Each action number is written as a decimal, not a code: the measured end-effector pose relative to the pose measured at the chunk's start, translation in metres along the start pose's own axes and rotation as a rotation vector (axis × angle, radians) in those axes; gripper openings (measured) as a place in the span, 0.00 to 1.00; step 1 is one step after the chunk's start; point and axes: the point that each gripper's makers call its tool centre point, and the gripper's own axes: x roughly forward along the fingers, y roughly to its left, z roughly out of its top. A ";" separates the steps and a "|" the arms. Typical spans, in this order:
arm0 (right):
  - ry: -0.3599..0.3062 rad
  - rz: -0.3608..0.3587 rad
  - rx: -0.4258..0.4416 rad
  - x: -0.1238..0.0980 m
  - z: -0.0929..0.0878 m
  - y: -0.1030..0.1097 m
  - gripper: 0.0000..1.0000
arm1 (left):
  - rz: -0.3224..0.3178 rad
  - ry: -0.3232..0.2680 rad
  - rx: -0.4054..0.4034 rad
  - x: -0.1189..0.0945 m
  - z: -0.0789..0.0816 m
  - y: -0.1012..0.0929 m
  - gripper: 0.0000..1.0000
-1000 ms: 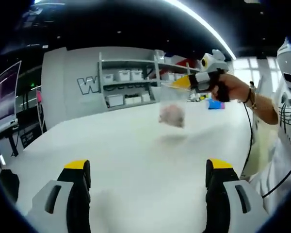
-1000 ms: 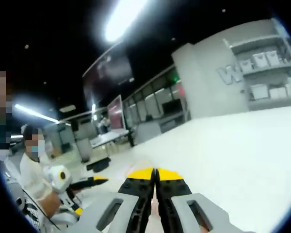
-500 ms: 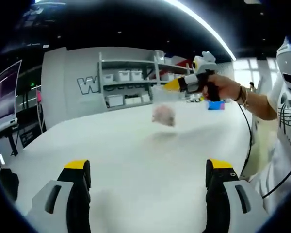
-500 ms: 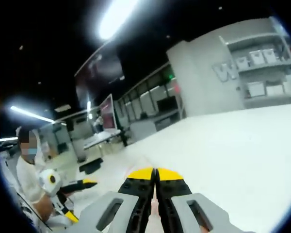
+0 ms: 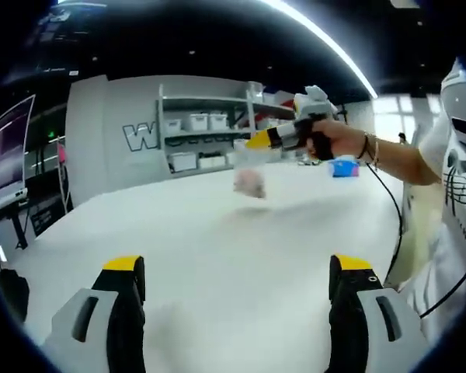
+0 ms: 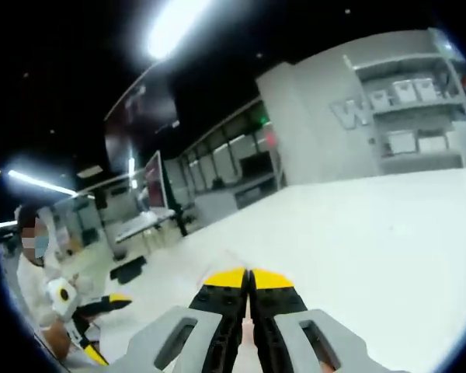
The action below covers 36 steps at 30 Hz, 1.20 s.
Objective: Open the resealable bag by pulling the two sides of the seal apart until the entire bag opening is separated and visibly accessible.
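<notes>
**Bag held aloft by the right gripper, left gripper empty**

In the right gripper view the right gripper has its yellow-tipped jaws pressed together, a thin sliver of clear plastic pinched between them. From the left gripper view the same tool shows at upper right, gripped by a hand, its yellow tips clamped on the top edge of the resealable bag. The bag hangs free below those tips, above the white worktop and not touching it; it is clear, with a pinkish lump low inside. Whether its seal is parted cannot be told at this size.

The left gripper has its jaws spread wide apart with nothing between them, low over the near part of the worktop and well apart from the bag.

Beyond the bag stands a grey wall with shelving that carries white boxes. A small blue object lies on the far worktop near the hand. A black cable hangs from the wrist area down the right side.
</notes>
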 end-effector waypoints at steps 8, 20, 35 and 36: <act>0.020 -0.041 0.007 0.020 0.006 -0.021 0.00 | 0.022 -0.015 0.018 -0.004 0.010 0.008 0.97; 0.042 -0.105 -0.020 0.045 0.016 -0.046 0.00 | 0.015 -0.005 0.012 -0.007 0.006 0.007 0.97; 0.049 -0.128 -0.029 0.071 0.027 -0.065 0.00 | 0.022 -0.011 0.019 -0.010 0.008 0.013 0.97; 0.050 -0.131 -0.031 0.073 0.028 -0.067 0.00 | 0.023 -0.011 0.019 -0.010 0.008 0.013 0.97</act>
